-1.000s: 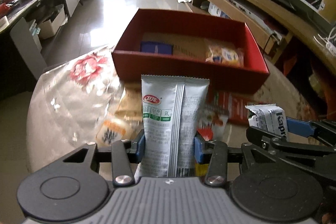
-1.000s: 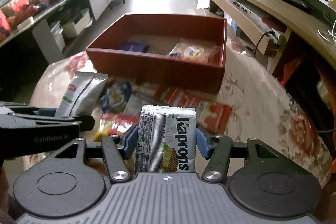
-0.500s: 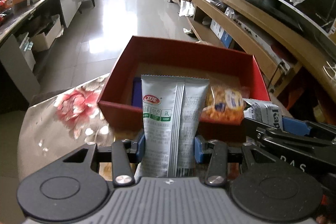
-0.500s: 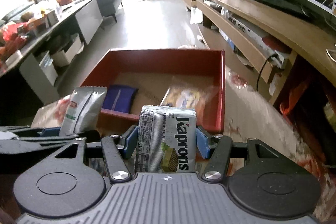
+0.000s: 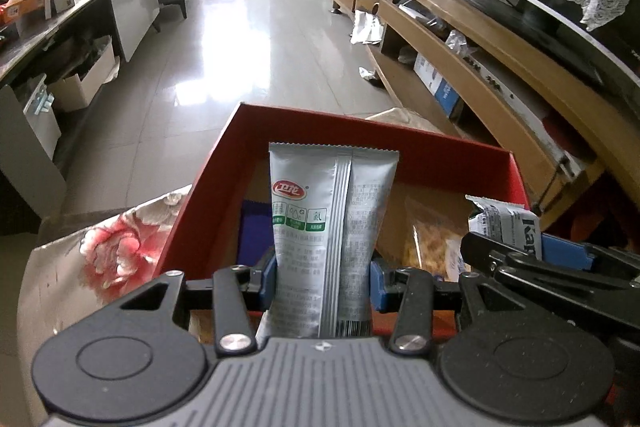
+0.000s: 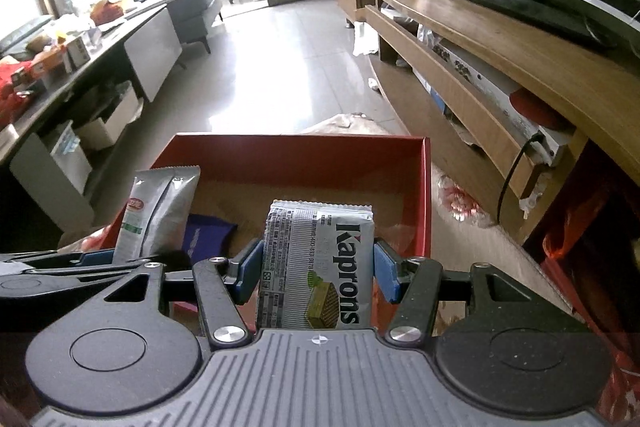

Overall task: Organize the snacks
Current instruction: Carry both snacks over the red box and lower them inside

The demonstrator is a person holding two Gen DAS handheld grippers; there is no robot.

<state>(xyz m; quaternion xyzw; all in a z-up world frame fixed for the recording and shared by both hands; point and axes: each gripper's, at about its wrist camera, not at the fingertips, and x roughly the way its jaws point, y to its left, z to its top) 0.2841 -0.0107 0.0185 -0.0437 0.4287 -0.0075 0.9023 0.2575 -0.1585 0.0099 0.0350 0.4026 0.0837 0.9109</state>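
Observation:
My left gripper [image 5: 322, 285] is shut on a tall silver snack pouch [image 5: 328, 223] with a red logo, held upright over the near wall of the red box [image 5: 420, 151]. My right gripper [image 6: 316, 277] is shut on a silver Kaprons wafer pack [image 6: 318, 267], held over the same red box [image 6: 304, 151]. Inside the box lie a dark blue packet [image 5: 252, 231] and a clear bag of yellow snacks [image 5: 432, 247]. The right gripper with the Kaprons pack [image 5: 508, 227] shows at the right of the left wrist view. The pouch [image 6: 160, 211] shows at the left of the right wrist view.
The box stands on a table with a floral cloth [image 5: 112, 247]. Beyond the table's far edge is tiled floor [image 5: 248, 39]. A long wooden TV cabinet [image 5: 480, 39] runs along the right and a dark counter [image 5: 60, 35] with clutter along the left.
Both grippers have moved forward and up with their packs, from over the loose snacks on the table to over the red box. The loose snacks have dropped out of view.

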